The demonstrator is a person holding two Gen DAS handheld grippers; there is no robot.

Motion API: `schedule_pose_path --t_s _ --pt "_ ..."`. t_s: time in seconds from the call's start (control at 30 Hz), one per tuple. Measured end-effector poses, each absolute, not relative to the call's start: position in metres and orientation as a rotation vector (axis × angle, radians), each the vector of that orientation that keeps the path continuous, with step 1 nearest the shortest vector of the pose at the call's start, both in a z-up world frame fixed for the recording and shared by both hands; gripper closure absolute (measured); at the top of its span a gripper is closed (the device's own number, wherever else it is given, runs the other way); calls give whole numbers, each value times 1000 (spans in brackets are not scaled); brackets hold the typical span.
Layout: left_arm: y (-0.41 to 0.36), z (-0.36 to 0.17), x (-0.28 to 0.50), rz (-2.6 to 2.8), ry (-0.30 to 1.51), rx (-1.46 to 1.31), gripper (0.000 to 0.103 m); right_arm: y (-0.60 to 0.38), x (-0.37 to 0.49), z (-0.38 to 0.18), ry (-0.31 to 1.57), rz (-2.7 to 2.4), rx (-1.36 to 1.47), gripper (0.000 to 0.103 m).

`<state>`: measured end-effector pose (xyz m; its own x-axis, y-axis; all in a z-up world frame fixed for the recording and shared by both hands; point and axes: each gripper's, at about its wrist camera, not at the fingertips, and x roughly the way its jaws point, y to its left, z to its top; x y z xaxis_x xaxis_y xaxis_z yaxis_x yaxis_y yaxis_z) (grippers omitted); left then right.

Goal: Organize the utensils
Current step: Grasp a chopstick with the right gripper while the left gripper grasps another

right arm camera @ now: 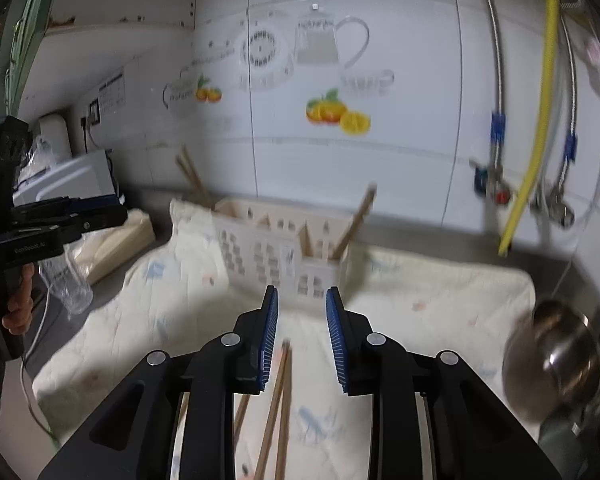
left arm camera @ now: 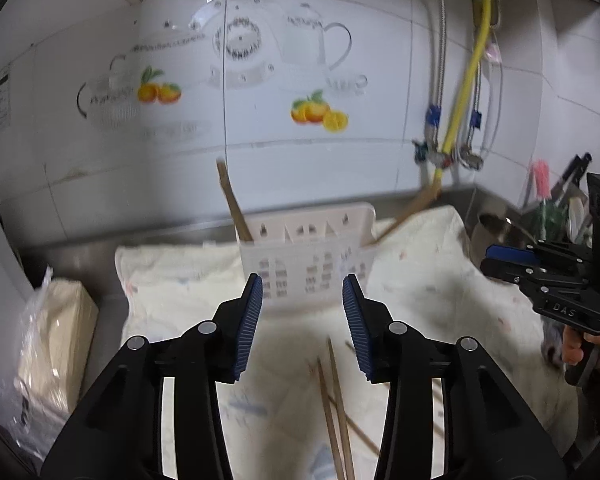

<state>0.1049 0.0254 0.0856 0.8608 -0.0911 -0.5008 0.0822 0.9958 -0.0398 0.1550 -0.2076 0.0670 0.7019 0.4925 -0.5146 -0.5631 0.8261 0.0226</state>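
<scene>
Your left claw (left arm camera: pixel 302 304) stands wide, nothing between its blue pads, held above the bench and aimed at the rack. Your right claw (right arm camera: pixel 302 316) is also parted, somewhat narrower, and empty; judged, both hover clear so either can drop onto loose stock.

Loose chopsticks (left arm camera: pixel 334 408) lie crossed on the cloth at 6 o'clock of the left claw, directly below its gap, not touched. In the right wrist view the same kind of sticks (right arm camera: pixel 278 400) lie at 6 o'clock, nearer its left pad.

The white utensil rack (left arm camera: pixel 306 264) sits on the cloth (left arm camera: pixel 172 276) at 12 o'clock, slotted compartments facing up, presumably so sticks stand leaning. One chopstick (left arm camera: pixel 230 200) leans out at its 11 o'clock end, another (left arm camera: pixel 406 210) at 2 o'clock. Which compartment each occupies cannot be told through blur.

A steel bowl (right arm camera: pixel 556 364) rests at 4 o'clock of the right claw, apart from the cloth work.
</scene>
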Motion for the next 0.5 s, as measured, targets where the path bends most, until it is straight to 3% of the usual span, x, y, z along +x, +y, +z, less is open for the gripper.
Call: schedule_pose_path --t_s 0.43,0.5 --pt "26 -7 57 -112 701 -115 61 -217 112 -17 691 588 -138 75" --pt "24 -22 54 -118 739 -123 66 -219 109 -26 706 578 -145 75"
